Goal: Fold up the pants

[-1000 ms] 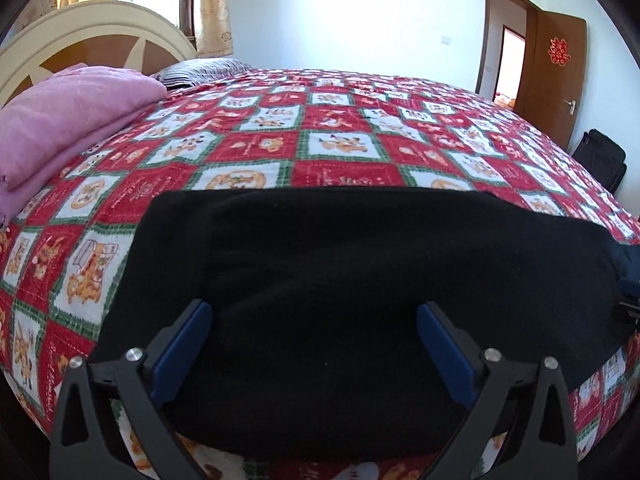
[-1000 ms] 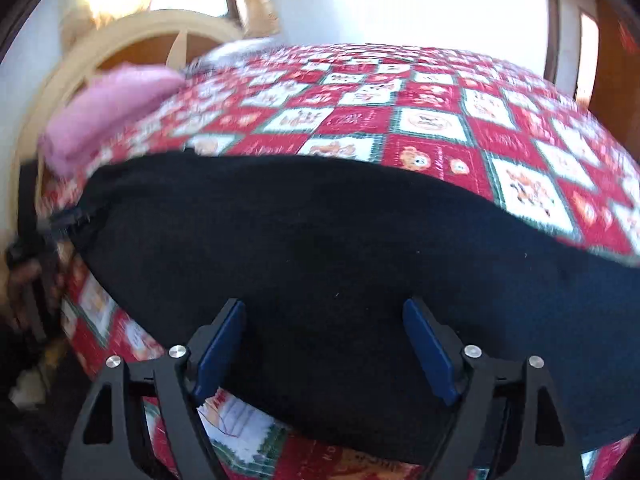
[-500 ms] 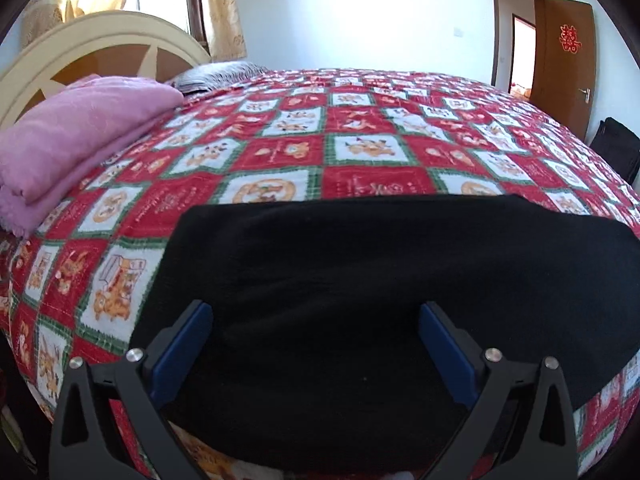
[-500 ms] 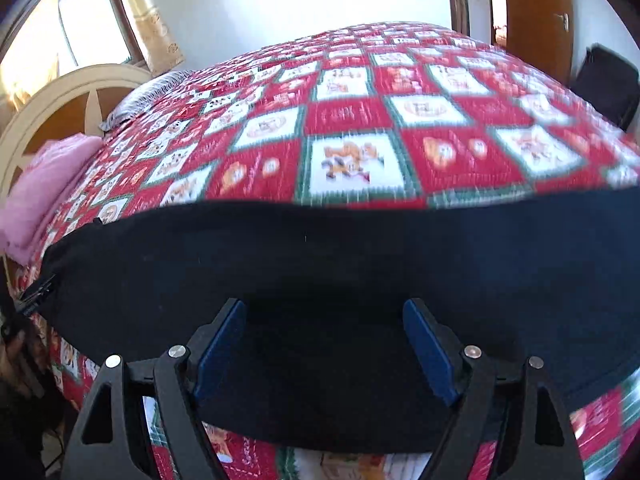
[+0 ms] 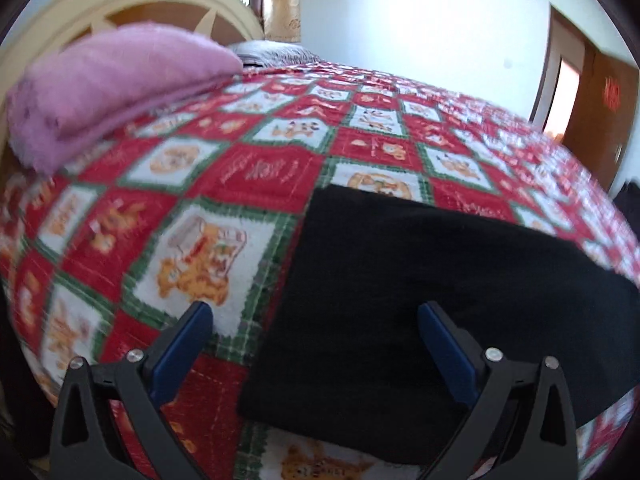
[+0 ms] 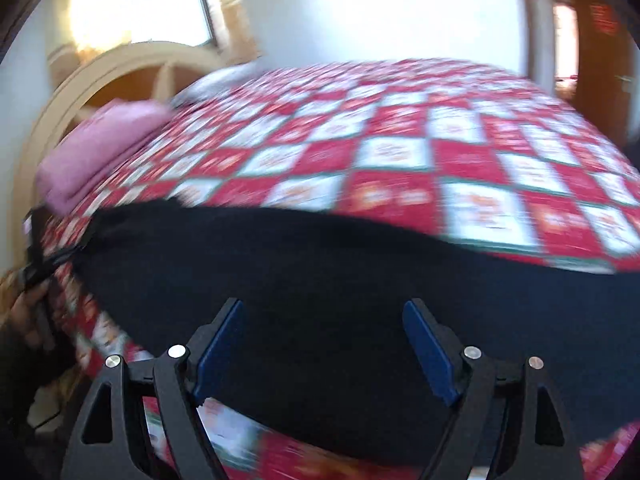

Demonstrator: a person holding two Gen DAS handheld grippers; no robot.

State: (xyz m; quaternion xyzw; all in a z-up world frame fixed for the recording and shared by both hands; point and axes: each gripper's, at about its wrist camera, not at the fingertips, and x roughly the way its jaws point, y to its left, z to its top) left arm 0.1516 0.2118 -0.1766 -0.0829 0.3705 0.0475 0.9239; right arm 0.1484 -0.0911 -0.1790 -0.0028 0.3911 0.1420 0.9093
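Covering most of the room, the bed (image 5: pixel 248 168) wears a red-and-white checked quilt, and the pants (image 5: pixel 420 300) lie flat on its near edge as a long black band, well apart from the pink blanket (image 5: pixel 112 84) by the headboard (image 6: pixel 120 68).

Judging by the straight edges and the squared-off end, the pants look already laid leg on leg; the shorter folds across the length seem still to do, though the dark cloth hides any layers.

The left gripper (image 5: pixel 316 352) hangs over the band's left end, fingers spread wide, one over the quilt and one over the cloth, gripping nothing. The right gripper (image 6: pixel 324 348) hovers above the middle of the pants, fingers likewise spread and empty.

The left view alone gives that crisp corner of the pants and the open door on the far right. The right view, blurred, alone shows the band running on to the right, and a hand (image 6: pixel 24 312) at the left edge.
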